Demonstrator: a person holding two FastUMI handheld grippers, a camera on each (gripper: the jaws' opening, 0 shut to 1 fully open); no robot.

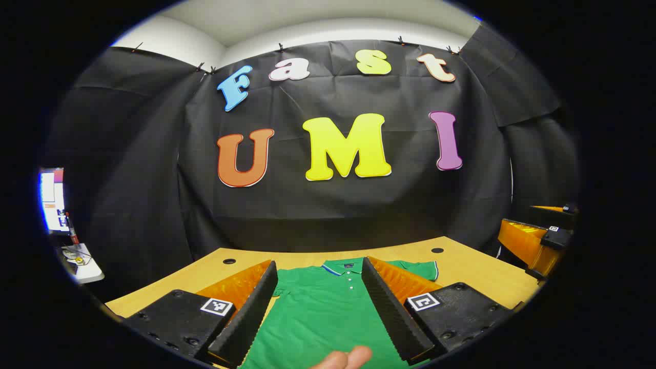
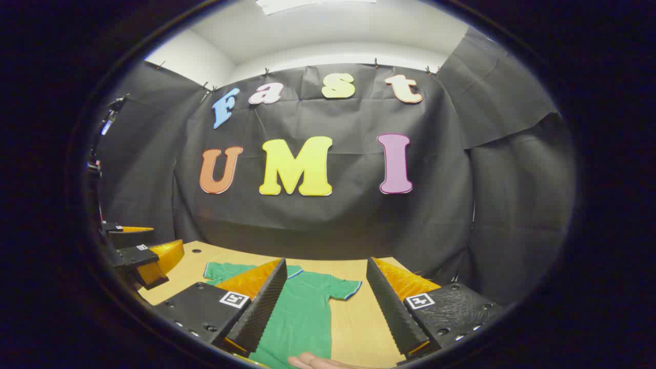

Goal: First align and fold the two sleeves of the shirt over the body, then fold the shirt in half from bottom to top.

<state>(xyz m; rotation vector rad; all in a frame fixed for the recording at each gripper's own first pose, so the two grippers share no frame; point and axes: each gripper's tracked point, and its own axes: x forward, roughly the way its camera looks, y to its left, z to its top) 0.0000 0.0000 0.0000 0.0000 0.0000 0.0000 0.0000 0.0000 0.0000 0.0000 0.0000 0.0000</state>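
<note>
1. Now, the left gripper (image 1: 320,307) hangs above the table (image 1: 466,266) with its jaws spread wide and nothing between them
2. Ahead of and below its fingers lies the shirt (image 1: 323,307), green, flat on the table, collar at the far end, buttons running down the placket
3. One sleeve (image 1: 420,269) sticks out beyond its right finger; fingertips of a hand (image 1: 346,359) peek in at the near edge
4. Over to the right gripper (image 2: 325,307): also wide open, gripping nothing
5. Its left finger sits over the shirt (image 2: 302,318), its right finger over bare table (image 2: 359,328)
6. A sleeve (image 2: 341,289) reaches out between its fingers, and the left gripper (image 2: 136,256) shows far off to its left
</note>
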